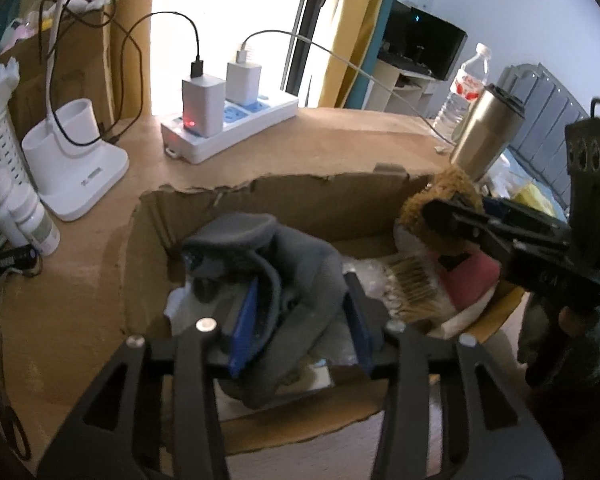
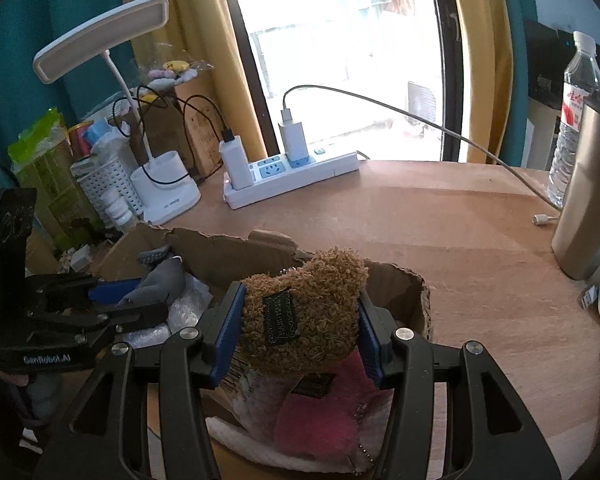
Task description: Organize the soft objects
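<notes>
Left gripper (image 1: 296, 312) jaws parted, pads off the grey plush (image 1: 268, 276), which lies in the cardboard box (image 1: 300, 200) on its left side. Right gripper (image 2: 296, 332) clamps the brown bear (image 2: 304, 312) over the box's right end. Risk: bear dropped high could bounce over the torn low rim, and the steel tumbler (image 2: 584, 200) right of the box could tip. Wooden desk (image 2: 460, 220), window beyond the box.

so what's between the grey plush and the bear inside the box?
Left wrist view: crinkled clear plastic wrap on the cardboard box floor separates the grey plush from the brown bear.
</notes>
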Tool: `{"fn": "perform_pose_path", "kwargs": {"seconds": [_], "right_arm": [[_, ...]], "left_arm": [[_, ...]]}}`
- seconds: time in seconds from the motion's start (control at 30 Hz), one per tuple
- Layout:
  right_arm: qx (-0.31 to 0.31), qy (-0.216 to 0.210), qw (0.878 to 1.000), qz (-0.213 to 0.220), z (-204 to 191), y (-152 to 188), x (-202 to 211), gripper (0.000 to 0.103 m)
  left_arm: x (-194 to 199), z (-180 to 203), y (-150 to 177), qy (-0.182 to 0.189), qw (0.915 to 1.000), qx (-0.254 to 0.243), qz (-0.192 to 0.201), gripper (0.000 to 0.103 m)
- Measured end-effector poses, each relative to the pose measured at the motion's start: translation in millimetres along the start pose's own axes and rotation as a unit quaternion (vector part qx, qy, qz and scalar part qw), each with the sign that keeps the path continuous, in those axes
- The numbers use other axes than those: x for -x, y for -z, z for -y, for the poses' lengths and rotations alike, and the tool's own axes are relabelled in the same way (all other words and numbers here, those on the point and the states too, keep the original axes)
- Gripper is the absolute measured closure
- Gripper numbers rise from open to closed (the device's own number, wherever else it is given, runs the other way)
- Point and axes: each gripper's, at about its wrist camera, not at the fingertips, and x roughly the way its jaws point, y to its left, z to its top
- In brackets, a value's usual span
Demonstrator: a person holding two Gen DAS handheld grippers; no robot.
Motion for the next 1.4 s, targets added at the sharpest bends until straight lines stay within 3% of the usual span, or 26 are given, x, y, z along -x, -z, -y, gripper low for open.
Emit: {"fn": "perform_pose_path", "kwargs": {"seconds": [0.2, 0.3, 0.37, 0.43, 0.47, 0.93, 1.17, 1.4], "right_arm": [[-0.001, 0.016, 1.000, -0.001, -2.8, -1.0, 2.0, 0.046], [0.006, 0.030, 1.000, 0.000, -8.4, -1.7, 3.9, 0.040], [0.012, 0.038, 0.999, 0.002, -11.7, -1.2, 6.2, 0.034], [0.017, 0.050, 0.999, 0.000, -15.5, -0.7, 8.4, 0.031], [0.020, 0.053, 0.998, 0.001, -17.6, -0.4, 9.8, 0.031], [0.038, 0.142, 0.989, 0.028, -50.0, 7.7, 58.0, 0.030], [0.029, 0.148, 0.987, 0.058, -71.4, 21.0, 84.3, 0.030], [0.023, 0.169, 0.984, 0.055, -89.4, 35.4, 98.0, 0.030]], "left_arm": [[4.7, 4.9, 0.5, -0.017, 0.9998, -0.007, 0.008, 0.055], [12.4, 7.9, 1.1, -0.021, 0.9994, -0.015, 0.024, 0.053], [17.2, 8.8, 1.9, -0.020, 0.9991, -0.017, 0.035, 0.044], [22.5, 9.5, 2.6, -0.017, 0.9986, -0.019, 0.047, 0.014], [25.5, 10.2, 2.7, -0.017, 0.9981, -0.020, 0.055, 0.013], [86.0, 27.8, 15.3, 0.006, 0.9869, -0.068, 0.146, 0.012], [110.7, 29.1, 31.5, 0.020, 0.9826, -0.077, 0.168, 0.012], [137.0, 26.5, 46.5, 0.023, 0.9789, -0.076, 0.188, 0.011]]}}
